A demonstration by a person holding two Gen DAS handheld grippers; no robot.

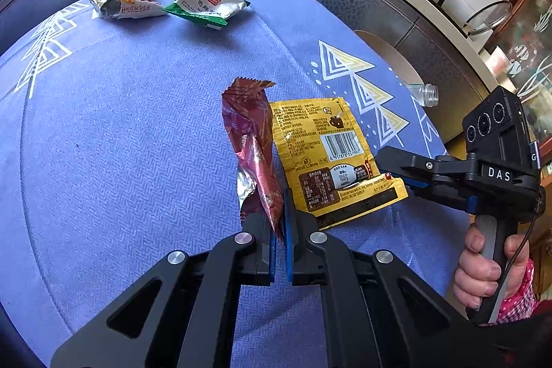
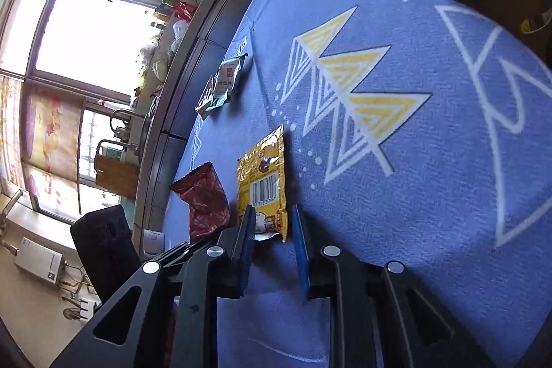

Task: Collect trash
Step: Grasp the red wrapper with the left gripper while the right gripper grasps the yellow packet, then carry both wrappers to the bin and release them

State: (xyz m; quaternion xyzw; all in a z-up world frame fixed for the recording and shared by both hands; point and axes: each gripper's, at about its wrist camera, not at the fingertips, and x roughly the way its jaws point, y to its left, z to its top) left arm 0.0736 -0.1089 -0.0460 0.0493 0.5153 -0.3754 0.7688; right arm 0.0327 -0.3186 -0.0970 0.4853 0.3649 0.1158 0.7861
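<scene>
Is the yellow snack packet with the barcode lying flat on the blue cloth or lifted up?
Lying flat. The yellow snack packet rests barcode up on the blue cloth, its lower end between the right gripper's fingers.

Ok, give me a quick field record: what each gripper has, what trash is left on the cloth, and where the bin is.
left gripper: shut on red wrapper
right gripper: open, straddling the near end of yellow packet, pads not pressing
left on blue tablecloth: silver wrapper, green-white packet, far edge
bin: cardboard box past the cloth's corner, bottles inside
</scene>
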